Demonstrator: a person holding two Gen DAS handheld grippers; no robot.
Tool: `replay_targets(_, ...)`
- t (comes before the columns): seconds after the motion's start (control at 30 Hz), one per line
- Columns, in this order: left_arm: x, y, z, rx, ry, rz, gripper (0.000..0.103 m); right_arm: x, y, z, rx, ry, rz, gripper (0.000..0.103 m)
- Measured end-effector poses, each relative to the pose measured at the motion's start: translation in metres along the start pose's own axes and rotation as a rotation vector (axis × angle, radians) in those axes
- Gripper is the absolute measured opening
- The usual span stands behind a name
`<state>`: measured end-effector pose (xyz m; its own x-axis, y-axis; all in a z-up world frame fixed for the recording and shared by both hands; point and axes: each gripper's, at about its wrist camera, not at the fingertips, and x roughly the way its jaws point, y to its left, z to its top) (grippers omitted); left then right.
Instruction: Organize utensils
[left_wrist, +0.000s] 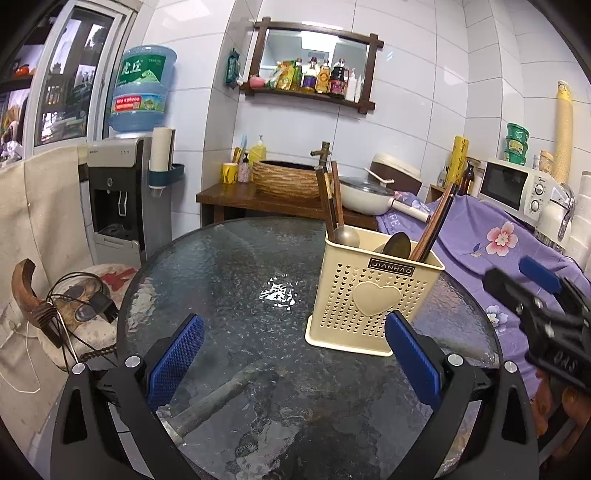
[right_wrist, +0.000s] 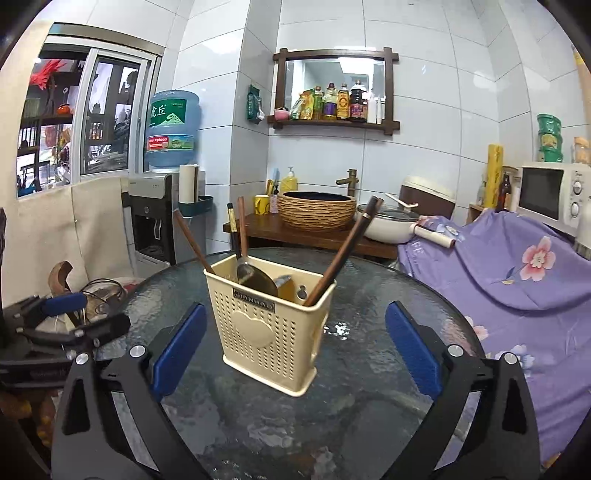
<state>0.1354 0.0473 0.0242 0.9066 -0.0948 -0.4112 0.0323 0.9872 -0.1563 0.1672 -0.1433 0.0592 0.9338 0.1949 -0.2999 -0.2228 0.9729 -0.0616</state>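
— While both tongs hang spread, where's the holder?
— The cream utensil holder (right_wrist: 273, 328) stands upright on the glass tabletop (right_wrist: 388, 350), beyond the right tongs (right_wrist: 295, 347), spoons and chopsticks (right_wrist: 340, 254) inside; left tongs (left_wrist: 293, 358) beside it, pinching nothing.

Left gripper (left_wrist: 293, 356): fingers (left_wrist: 177, 360) spread wide, nothing between them, angled slightly downward. Right gripper (right_wrist: 295, 347): fingers (right_wrist: 413, 349) spread wide, gripping nothing, angled slightly downward.

A: What's the counter (left_wrist: 229, 266)?
B: Round, dark textured glass top.
A: Anything on it?
B: Just a cream utensil caddy (left_wrist: 369, 295), upright, w/ spoons & chopsticks inside.
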Motion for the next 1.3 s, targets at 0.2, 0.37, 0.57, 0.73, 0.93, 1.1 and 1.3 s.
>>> replay_targets(0.2, -0.022, -0.005, -0.016, 0.019, -0.087, -0.003, 0.096, -0.026, -0.005, -0.03, 0.052, -0.016, 0.004, 0.097)
replay_targets(0.37, -0.036, -0.011, -0.029, 0.036, -0.134, -0.003, 0.096, -0.042, -0.005, -0.057, 0.069, -0.01, -0.007, 0.097)
replay_targets(0.57, -0.054, -0.019, -0.043, 0.064, -0.179, -0.016, 0.096, -0.065, -0.002, -0.075, 0.032, -0.048, -0.018, 0.097)
replay_targets(0.73, -0.067, -0.031, -0.052, 0.134, -0.212, 0.013, 0.096, -0.076, -0.001, -0.084, 0.019, -0.052, -0.014, 0.097)
replay_targets(0.93, -0.071, -0.025, -0.056, 0.119, -0.218, 0.011, 0.096, -0.082, -0.004, -0.094, 0.019, -0.04, -0.028, 0.097)
replay_targets(1.1, -0.073, -0.023, -0.057, 0.119, -0.225, 0.014, 0.096, -0.084, -0.008, -0.097, 0.034, -0.034, -0.028, 0.097)
replay_targets(1.3, -0.072, -0.024, -0.058, 0.121, -0.222, 0.01, 0.096, -0.083, -0.008, -0.096, 0.023, -0.037, -0.031, 0.097)
